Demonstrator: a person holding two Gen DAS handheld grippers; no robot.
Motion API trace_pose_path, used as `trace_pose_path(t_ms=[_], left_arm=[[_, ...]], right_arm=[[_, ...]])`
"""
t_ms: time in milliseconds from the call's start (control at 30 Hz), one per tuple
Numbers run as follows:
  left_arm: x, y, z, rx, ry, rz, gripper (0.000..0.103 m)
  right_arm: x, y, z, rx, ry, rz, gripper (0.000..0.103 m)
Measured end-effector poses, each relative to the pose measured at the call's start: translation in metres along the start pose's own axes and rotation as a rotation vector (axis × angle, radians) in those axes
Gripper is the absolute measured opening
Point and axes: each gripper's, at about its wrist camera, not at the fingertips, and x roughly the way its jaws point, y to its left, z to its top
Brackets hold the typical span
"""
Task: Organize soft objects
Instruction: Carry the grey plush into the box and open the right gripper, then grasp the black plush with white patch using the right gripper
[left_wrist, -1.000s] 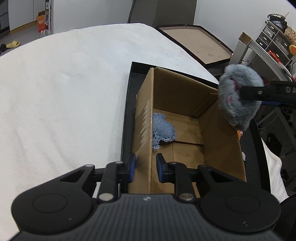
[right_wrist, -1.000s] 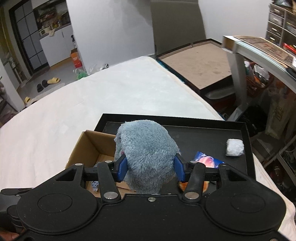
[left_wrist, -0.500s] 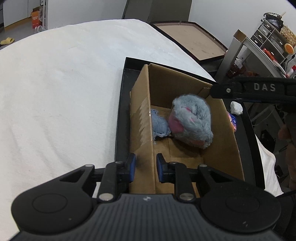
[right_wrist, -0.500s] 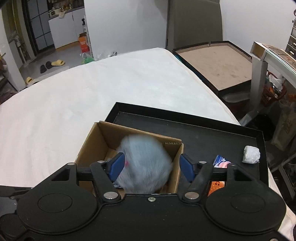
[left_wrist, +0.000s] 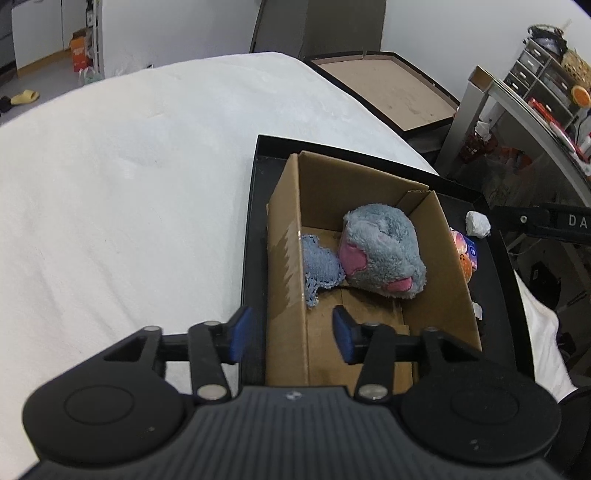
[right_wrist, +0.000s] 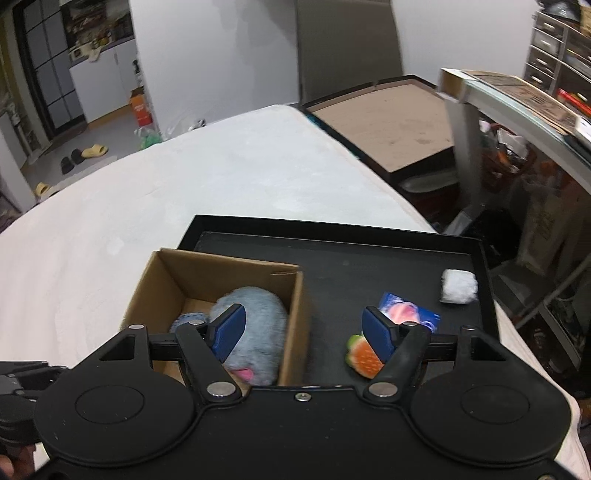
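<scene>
A grey plush toy with pink patches (left_wrist: 382, 254) lies inside the open cardboard box (left_wrist: 369, 184), beside a blue knitted cloth (left_wrist: 319, 264). It also shows in the right wrist view (right_wrist: 255, 317). My left gripper (left_wrist: 291, 338) is open, its jaws standing on either side of the box's near left wall without touching it. My right gripper (right_wrist: 303, 330) is open and empty above the box's right wall (right_wrist: 291, 321). On the black tray (right_wrist: 369, 236) lie an orange and green soft toy (right_wrist: 362, 356), a blue packet (right_wrist: 410, 314) and a white soft lump (right_wrist: 458, 286).
The tray sits on a white padded table (left_wrist: 129, 203) near its right edge. Beyond the edge stand a brown framed board (right_wrist: 391, 122) and cluttered shelves (left_wrist: 535, 103). The right gripper's arm (left_wrist: 543, 223) reaches in at the right of the left wrist view.
My right gripper opened and dropped the grey plush toy into the box, then shifted right. My left gripper let go of the box wall and opened.
</scene>
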Motion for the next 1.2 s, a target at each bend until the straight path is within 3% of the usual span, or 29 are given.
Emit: trace_pose_path(t_ms=[100, 300, 533, 600, 767, 1200], left_arm=[[-0.002, -0.006, 0.001, 0.024, -0.001, 0.009, 0.053], [-0.001, -0.017, 0.002, 0.058, 0.002, 0.027, 0.065], [0.004, -0.031, 0.002, 0.099, 0.015, 0.033, 0.067], [0.005, -0.035, 0.002, 0.112, 0.021, 0.037, 0.067], [0.011, -0.042, 0.002, 0.129, 0.037, 0.052, 0.067], [0.023, -0.052, 0.006, 0.144, 0.061, 0.122, 0.067]], right_arm=[[-0.002, -0.01, -0.003, 0.02, 0.001, -0.013, 0.071], [-0.002, -0.034, -0.018, 0.068, 0.024, -0.032, 0.087], [0.01, -0.057, -0.041, 0.124, 0.086, -0.047, 0.088], [0.013, -0.064, -0.046, 0.143, 0.086, -0.049, 0.085], [0.025, -0.085, -0.057, 0.227, 0.122, -0.029, 0.064], [0.063, -0.11, -0.086, 0.276, 0.214, -0.013, 0.06]])
